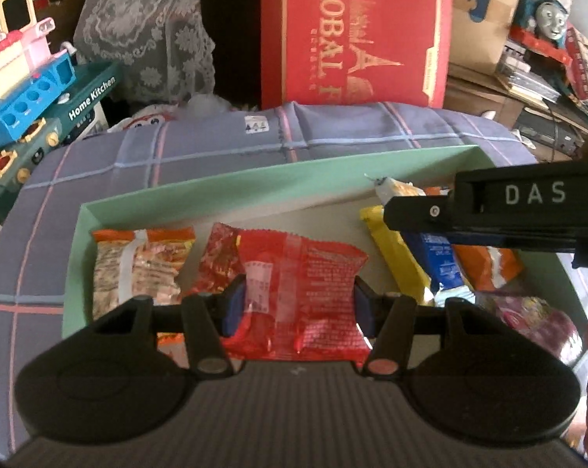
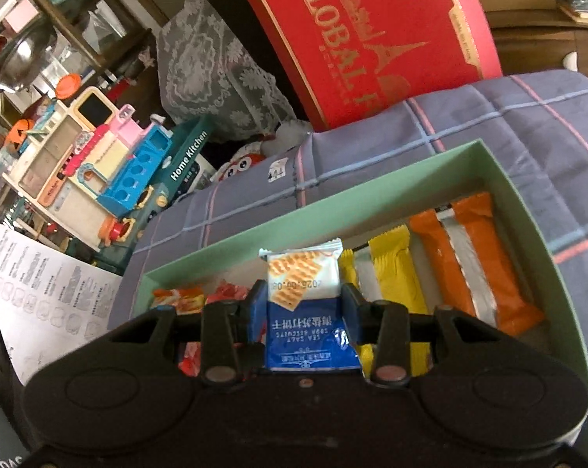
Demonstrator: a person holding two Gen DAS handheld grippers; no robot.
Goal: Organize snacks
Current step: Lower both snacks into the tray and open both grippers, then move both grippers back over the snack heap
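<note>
**Both grippers carrying packets over the green box**

Far left of the scene, a toy kitchen set is sitting beside its "Home Kitchen" carton, off the edge of the plaid cloth. A printed sheet is lying just below them in the right wrist view.

On the cloth, the green box is lying open. At its left end an orange-and-white snack pack is resting flat, touching a red patterned pack beside it.

The left gripper is pinching a red packet by its two side edges, the blue pads pressing the wrapper in at the waist. The packet is hanging over the left-middle part of the box, above the red patterned pack.

The right gripper is clamping a blue-and-white cracker packet across its middle, print upside down, white end pointing forward. It is hovering over the middle of the box; whether it is touching anything below cannot be told.

Right of it, a yellow bar and an orange bar are lying side by side along the right end of the box, near the wall.

Behind the cloth, a red "GLOBAL" box is standing upright, with a lace cover to its left.
</note>
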